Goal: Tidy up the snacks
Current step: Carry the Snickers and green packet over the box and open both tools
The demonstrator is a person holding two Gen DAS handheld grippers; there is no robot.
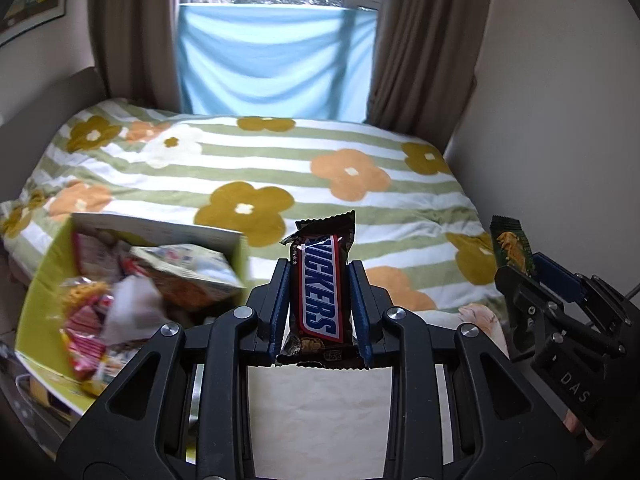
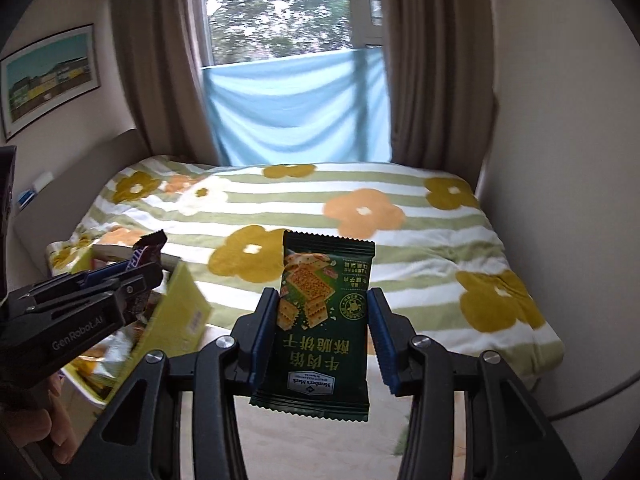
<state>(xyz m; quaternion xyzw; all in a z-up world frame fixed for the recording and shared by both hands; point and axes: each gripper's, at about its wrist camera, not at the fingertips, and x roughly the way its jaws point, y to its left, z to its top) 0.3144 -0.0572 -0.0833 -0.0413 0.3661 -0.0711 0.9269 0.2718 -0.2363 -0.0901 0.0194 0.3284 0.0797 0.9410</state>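
My left gripper (image 1: 320,276) is shut on a Snickers bar (image 1: 322,284), held upright in the air. It also shows at the left of the right wrist view (image 2: 120,276). My right gripper (image 2: 322,308) is shut on a dark green cracker packet (image 2: 320,332), also upright; it shows at the right edge of the left wrist view (image 1: 532,268), where the packet (image 1: 512,246) sticks up from it. A yellow-green box (image 1: 40,308) full of mixed snack packets (image 1: 132,292) sits low to the left of both grippers, and appears in the right wrist view (image 2: 184,308).
A bed with a green-striped flower blanket (image 1: 280,168) lies ahead. Beyond it are brown curtains (image 1: 132,32) and a window with a blue cloth (image 1: 276,56). A white wall (image 1: 560,100) runs along the right. Pale floor (image 1: 320,412) lies below the grippers.
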